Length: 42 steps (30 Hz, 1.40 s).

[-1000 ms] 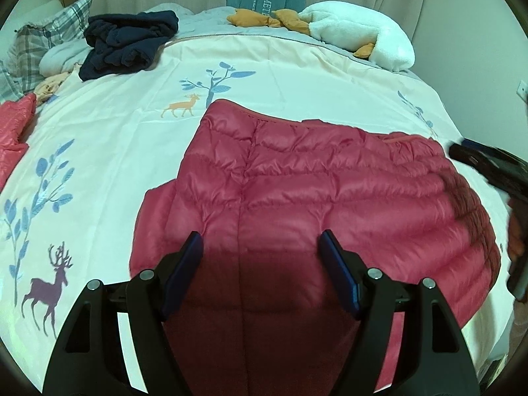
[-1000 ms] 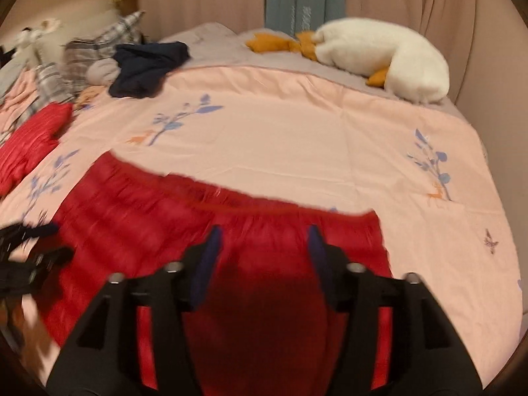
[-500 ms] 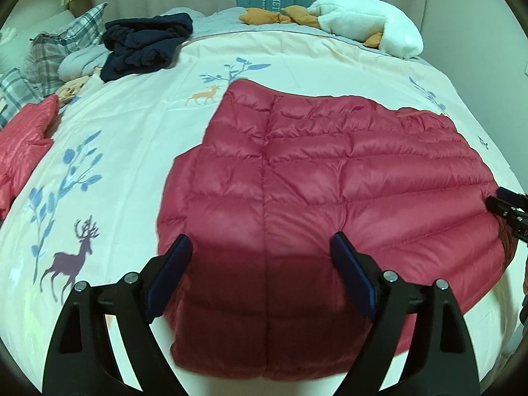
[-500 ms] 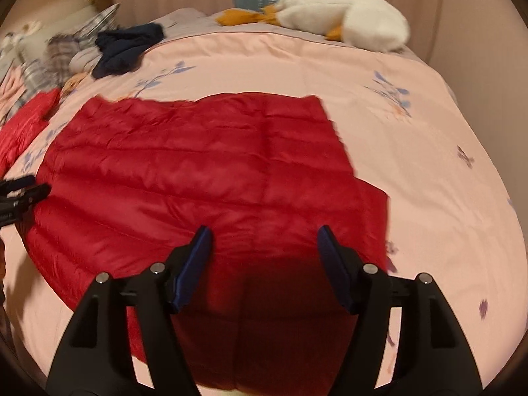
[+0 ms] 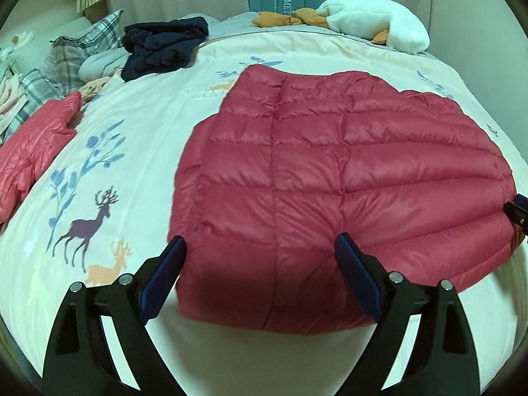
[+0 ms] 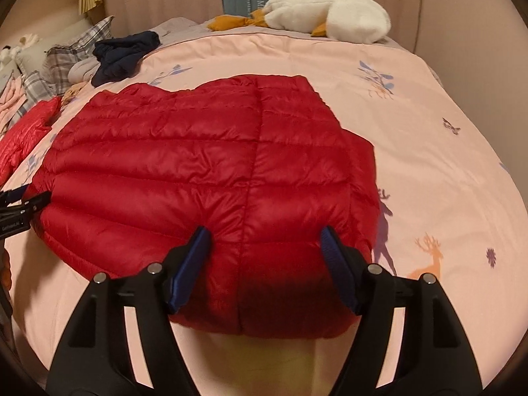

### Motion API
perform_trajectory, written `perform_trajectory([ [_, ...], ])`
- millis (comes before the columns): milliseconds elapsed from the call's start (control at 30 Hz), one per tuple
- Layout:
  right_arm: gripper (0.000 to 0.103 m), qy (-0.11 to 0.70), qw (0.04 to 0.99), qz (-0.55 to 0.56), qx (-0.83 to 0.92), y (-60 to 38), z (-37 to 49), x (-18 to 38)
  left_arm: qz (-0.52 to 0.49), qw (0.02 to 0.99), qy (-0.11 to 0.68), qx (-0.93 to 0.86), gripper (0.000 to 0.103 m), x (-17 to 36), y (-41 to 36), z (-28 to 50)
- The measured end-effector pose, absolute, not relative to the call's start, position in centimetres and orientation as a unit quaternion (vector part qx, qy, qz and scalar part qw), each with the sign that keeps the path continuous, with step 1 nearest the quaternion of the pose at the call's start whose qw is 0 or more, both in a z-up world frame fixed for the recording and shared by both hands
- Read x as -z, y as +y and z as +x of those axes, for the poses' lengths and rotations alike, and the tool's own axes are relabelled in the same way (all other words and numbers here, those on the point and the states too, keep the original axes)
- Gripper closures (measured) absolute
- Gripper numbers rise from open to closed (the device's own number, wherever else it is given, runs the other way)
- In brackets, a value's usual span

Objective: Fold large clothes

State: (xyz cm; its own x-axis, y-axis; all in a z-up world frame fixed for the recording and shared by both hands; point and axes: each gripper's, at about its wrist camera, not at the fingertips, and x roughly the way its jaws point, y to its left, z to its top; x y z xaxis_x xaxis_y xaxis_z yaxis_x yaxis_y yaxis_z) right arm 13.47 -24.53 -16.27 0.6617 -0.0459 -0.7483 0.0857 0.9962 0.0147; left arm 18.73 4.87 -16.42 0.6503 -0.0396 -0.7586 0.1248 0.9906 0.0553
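Red quilted down jacket (image 5: 330, 171) lies spread flat, mid-frame in both views, on the pale deer-print duvet (image 5: 109, 171); near edge at the bed's front. Left gripper (image 5: 260, 250) spread wide, holding nothing, fingers over the jacket's near edge. Right gripper (image 6: 264, 241) likewise spread and empty, over the same edge. Second red jacket (image 5: 29, 145) far left of frame. Navy garment (image 5: 165, 46) bunched upper left, beside plaid pillows (image 5: 69, 56). White goose plush (image 6: 330, 16) along the top.
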Motion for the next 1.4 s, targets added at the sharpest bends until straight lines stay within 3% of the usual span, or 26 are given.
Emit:
perform_trajectory([
  [200, 0.027, 0.408, 0.910, 0.036, 0.065, -25.3, 10.4, 14.1, 0.045, 0.907, 0.418, 0.034, 0.011, 13.8, 5.9, 16.9],
  [267, 0.012, 0.393, 0.917, 0.043, 0.056, -24.6, 9.2, 12.2, 0.039, 0.912, 0.406, 0.039, 0.009, 11.4, 5.8, 15.9],
  [367, 0.002, 0.373, 0.925, 0.045, 0.049, -22.9, 7.8, 8.9, 0.021, 0.914, 0.401, 0.060, 0.002, 8.3, 5.5, 14.8],
  [600, 0.002, 0.358, 0.930, 0.072, 0.041, -20.1, 5.4, 2.7, 0.024, 0.931, 0.360, 0.053, 0.001, 0.5, 4.1, 10.6],
  [800, 0.002, 0.329, 0.941, 0.069, 0.028, -18.6, 2.9, -1.2, 0.031, 0.938, 0.336, 0.075, 0.001, -2.9, 3.2, 7.6],
  [1400, 0.002, 0.334, 0.940, 0.053, 0.039, -17.6, 1.4, -0.6, 0.051, 0.938, 0.338, 0.059, 0.001, -2.2, 2.6, 5.0],
])
